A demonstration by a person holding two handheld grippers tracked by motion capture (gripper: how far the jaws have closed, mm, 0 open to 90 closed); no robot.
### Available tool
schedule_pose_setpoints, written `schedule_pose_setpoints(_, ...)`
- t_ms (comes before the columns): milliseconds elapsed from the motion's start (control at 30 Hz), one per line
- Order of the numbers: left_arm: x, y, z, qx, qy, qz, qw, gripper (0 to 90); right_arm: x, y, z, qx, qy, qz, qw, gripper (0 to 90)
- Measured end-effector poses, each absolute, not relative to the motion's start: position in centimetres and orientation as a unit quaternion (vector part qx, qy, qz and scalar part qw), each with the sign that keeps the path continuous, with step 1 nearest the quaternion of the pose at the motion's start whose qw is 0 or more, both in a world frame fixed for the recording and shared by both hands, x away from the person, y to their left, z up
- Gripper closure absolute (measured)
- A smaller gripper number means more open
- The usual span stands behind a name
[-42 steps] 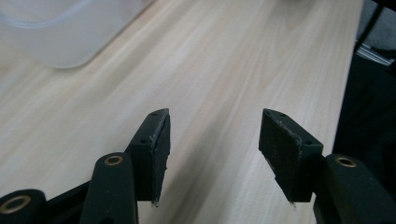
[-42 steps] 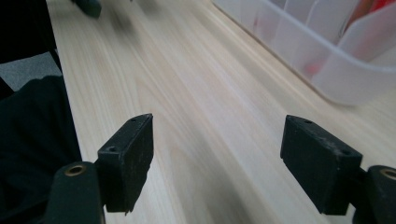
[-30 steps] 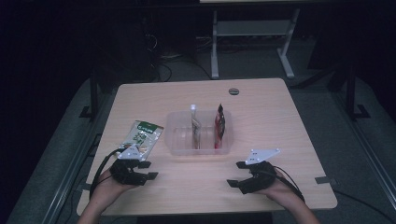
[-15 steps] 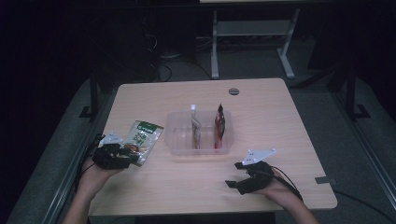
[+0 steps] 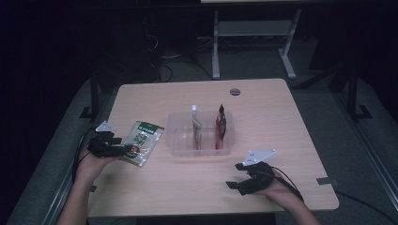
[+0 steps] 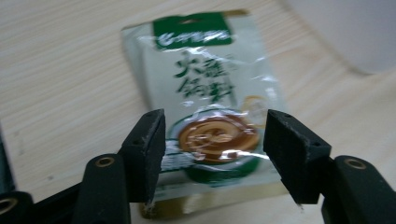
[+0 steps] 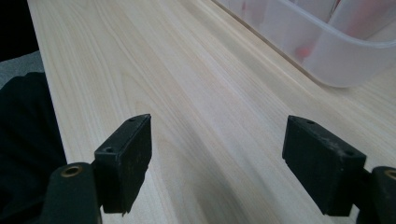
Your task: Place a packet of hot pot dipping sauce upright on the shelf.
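A green and white food packet [image 5: 144, 137] lies flat on the wooden table [image 5: 263, 108], left of a clear plastic container [image 5: 180, 140]. My left gripper [image 5: 126, 150] is at the packet's near end. In the left gripper view the packet [image 6: 205, 79] lies just beyond the open left gripper [image 6: 215, 140], whose jaws stand either side of its lower end without touching it. My right gripper [image 5: 233, 183] rests open near the table's front right. In the right gripper view the right gripper [image 7: 217, 149] has bare wood between its jaws, with the container [image 7: 327, 46] ahead at the upper right.
Inside the container a pale packet [image 5: 196, 129] and a red packet [image 5: 220, 126] stand upright in separate sections. A round cable hole [image 5: 234, 92] sits at the table's far edge. Metal frame legs [image 5: 216, 47] stand on the floor beyond the table.
My left gripper moved from the table's front edge leftward and away, to the near end of the green packet. The right gripper has hardly shifted.
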State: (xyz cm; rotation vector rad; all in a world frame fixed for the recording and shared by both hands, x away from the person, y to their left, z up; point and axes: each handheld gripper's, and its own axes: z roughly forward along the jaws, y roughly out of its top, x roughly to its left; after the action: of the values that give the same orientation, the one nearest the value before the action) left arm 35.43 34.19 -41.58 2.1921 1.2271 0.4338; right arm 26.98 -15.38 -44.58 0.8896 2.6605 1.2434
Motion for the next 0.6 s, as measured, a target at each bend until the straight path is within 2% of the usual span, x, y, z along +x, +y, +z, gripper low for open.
schedule_pose_setpoints(400, 38.4, 34.5, -44.2, 0.815, 0.494, 0.140, 0.268, 35.8, 27.0, -15.5, -44.6, 0.290, 0.866, 0.405, 0.034, 24.1)
schedule_pose_setpoints(500, 38.2, 34.7, -45.0, 0.804, 0.502, 0.116, 0.298, 45.1, 26.9, -15.5, -44.6, 0.290, 0.867, 0.404, 0.034, 24.1)
schedule_pose_setpoints(600, 38.2, 34.7, -45.2, 0.801, 0.506, 0.111, 0.299, 50.0, 26.9, -15.5, -44.6, 0.288, 0.868, 0.402, 0.036, 24.4)
